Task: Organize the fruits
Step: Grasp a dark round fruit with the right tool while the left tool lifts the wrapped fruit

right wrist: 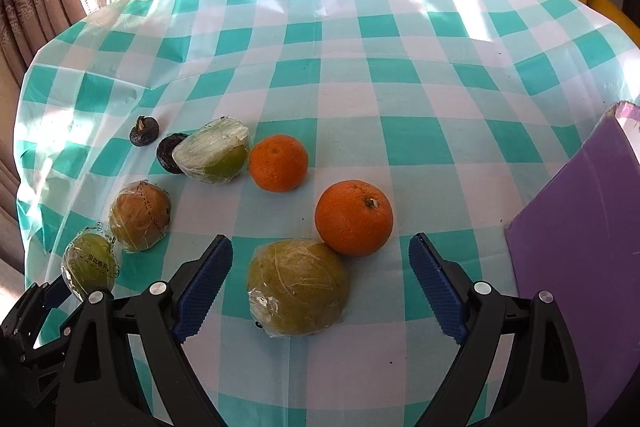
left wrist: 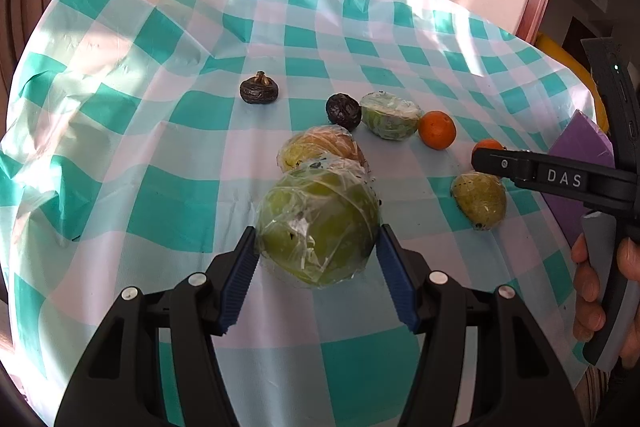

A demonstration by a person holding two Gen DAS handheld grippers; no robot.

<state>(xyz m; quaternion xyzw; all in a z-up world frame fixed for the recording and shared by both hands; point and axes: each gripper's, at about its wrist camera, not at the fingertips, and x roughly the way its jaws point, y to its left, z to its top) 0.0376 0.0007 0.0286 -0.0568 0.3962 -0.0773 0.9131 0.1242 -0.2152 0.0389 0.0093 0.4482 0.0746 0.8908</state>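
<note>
Presently the left gripper point(left wrist: 318, 255) is clamped on a green fruit wrapped in clear film point(left wrist: 318, 227), both blue pads pressed against its sides and the fruit carried clear of the checked tablecloth point(left wrist: 160, 107). The right gripper point(right wrist: 320, 267) stands wide with nothing gripped; a second film-wrapped green fruit point(right wrist: 298, 287) lies on the cloth between its fingers, touched by neither pad. A large orange point(right wrist: 354, 217) rests against that fruit's far side, and a smaller orange point(right wrist: 279, 163) sits apart, further back. Behind these, a wrapped cut half of green fruit point(right wrist: 212, 157) lies beside a dark wrinkled fruit point(right wrist: 170, 153), with another dark fruit bearing a stem stub point(right wrist: 145, 131) just to the left. A wrapped brownish fruit point(right wrist: 140, 215) lies on the cloth near the left gripper's load. A purple board point(right wrist: 580, 247) lies at the right edge of the table. In the left wrist view a hand point(left wrist: 592, 287) grips the right tool's handle.
</note>
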